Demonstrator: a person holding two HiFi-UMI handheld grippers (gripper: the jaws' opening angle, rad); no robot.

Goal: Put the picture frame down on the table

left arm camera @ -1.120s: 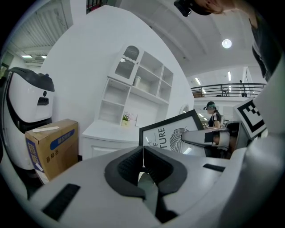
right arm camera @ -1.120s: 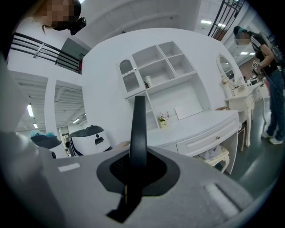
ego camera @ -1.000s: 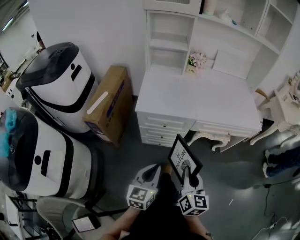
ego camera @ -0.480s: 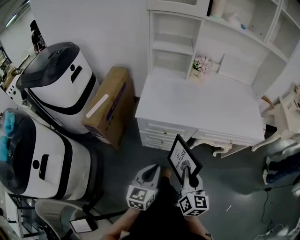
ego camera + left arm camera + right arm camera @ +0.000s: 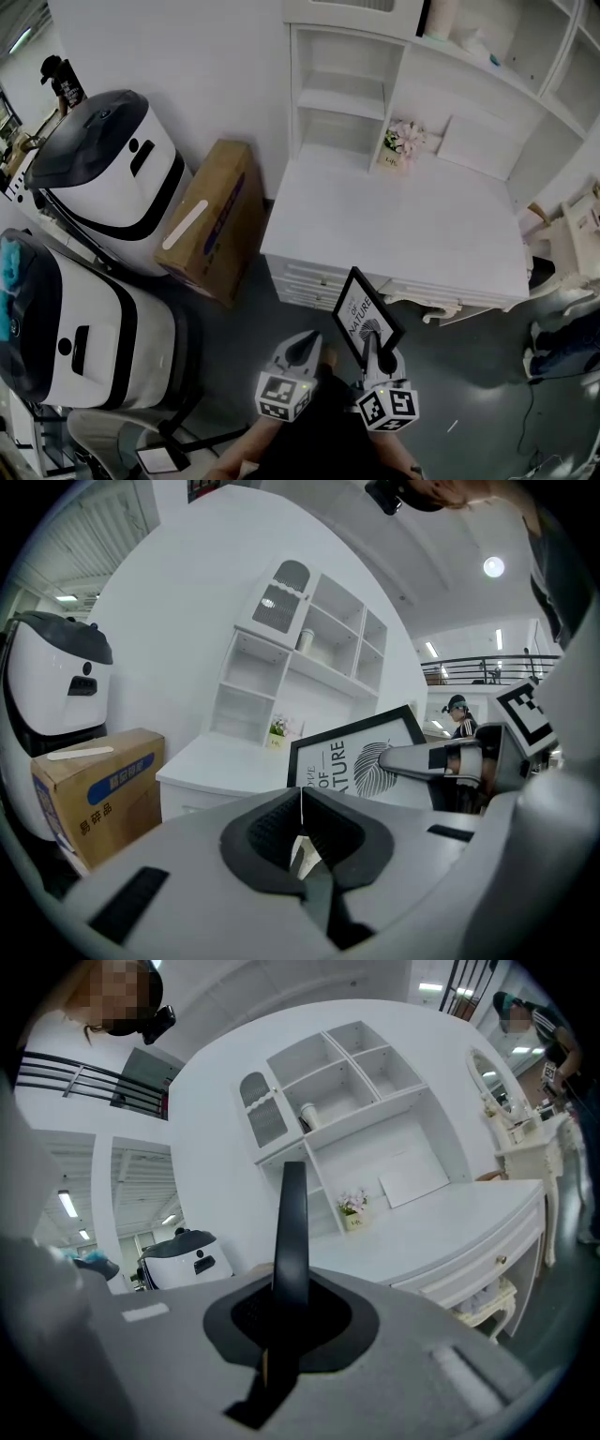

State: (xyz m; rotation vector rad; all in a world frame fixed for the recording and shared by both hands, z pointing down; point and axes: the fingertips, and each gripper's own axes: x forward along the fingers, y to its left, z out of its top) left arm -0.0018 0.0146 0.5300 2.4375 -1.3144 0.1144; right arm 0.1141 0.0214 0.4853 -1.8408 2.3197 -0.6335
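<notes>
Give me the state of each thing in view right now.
picture frame: upright, held by its lower edge, not yet on the table.
right gripper: jaws shut on picture frame.
left gripper: jaws shut, empty.
table drawers: closed.
cardboard box: closed.

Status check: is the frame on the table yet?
Not yet. Done: right gripper is shut on the frame. In hand: frame held in the air, short of the table. To do: set it down there. Left gripper shut, empty.

Picture frame (image 5: 367, 323) before table (image 5: 412, 225); flowers (image 5: 401, 142) at table's back; box (image 5: 208, 220) left.
</notes>
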